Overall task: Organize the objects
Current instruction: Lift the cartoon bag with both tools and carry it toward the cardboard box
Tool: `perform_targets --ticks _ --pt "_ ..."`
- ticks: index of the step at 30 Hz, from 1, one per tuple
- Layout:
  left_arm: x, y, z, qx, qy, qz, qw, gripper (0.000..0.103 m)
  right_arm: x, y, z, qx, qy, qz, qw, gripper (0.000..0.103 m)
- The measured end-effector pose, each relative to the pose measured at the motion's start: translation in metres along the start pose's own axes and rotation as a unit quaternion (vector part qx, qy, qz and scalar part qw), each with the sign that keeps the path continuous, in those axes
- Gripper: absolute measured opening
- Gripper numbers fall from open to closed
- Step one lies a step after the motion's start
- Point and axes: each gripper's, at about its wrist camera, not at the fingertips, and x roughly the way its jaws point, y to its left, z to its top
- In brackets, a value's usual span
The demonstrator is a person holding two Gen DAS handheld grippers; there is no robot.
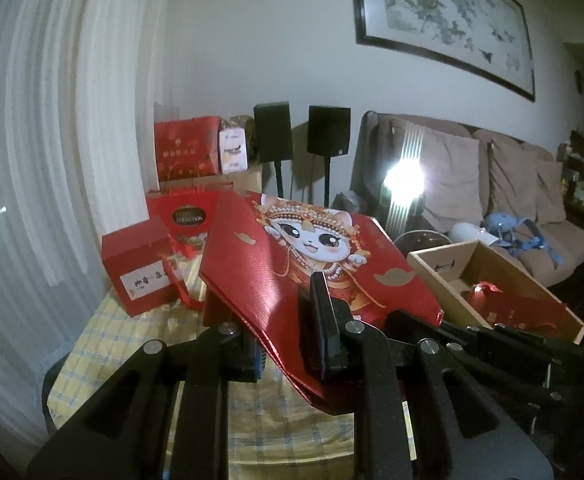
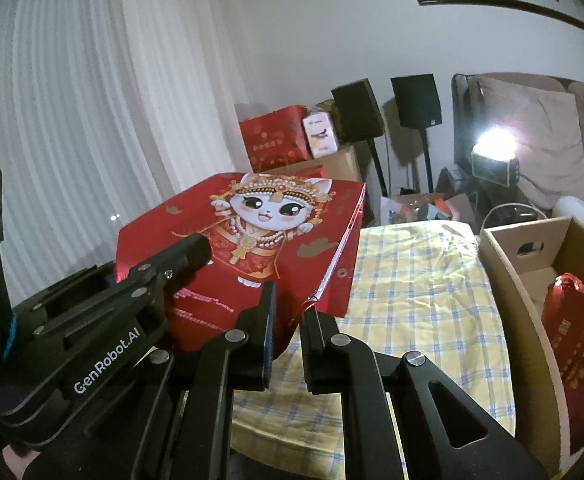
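Red bag point(image 2: 252, 248) aloft over worktop point(image 2: 412, 292), beside box point(image 2: 500, 280). Left tool point(image 1: 288, 344) clamped on bag edge; right tool point(image 2: 288, 340) nipping its lower corner. Advisable: level carry, even grip, flat entry into box.

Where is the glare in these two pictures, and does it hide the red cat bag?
Left wrist view: a lamp by the sofa flares with streaks, clear of the red cat bag. Right wrist view: the same lamp glares beside the sofa; bag stays readable, straight lines bend.
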Motion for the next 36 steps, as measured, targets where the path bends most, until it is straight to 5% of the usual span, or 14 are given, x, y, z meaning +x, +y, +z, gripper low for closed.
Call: perform_targets --ticks 6,11,22,36 --pt "0.005 -0.017 -0.003 0.006 0.006 -0.007 0.9999 0.017 -0.010 -0.011 -0.007 -0.022 -0.006 -0.004 1.000 0.010" --pt "0.009 -0.034 -0.003 0.014 0.001 -0.002 0.9999 0.017 -0.012 -0.037 -0.007 0.032 -0.007 0.019 0.999 0.010" --pt "0.015 -0.040 0.006 -0.001 -0.001 -0.003 1.0000 0.017 -0.015 -0.049 0.004 0.044 -0.010 0.029 0.999 0.010" --pt "0.010 -0.081 0.007 0.012 -0.003 -0.031 0.9994 0.017 -0.048 -0.069 0.001 0.038 -0.019 0.001 0.999 0.010"
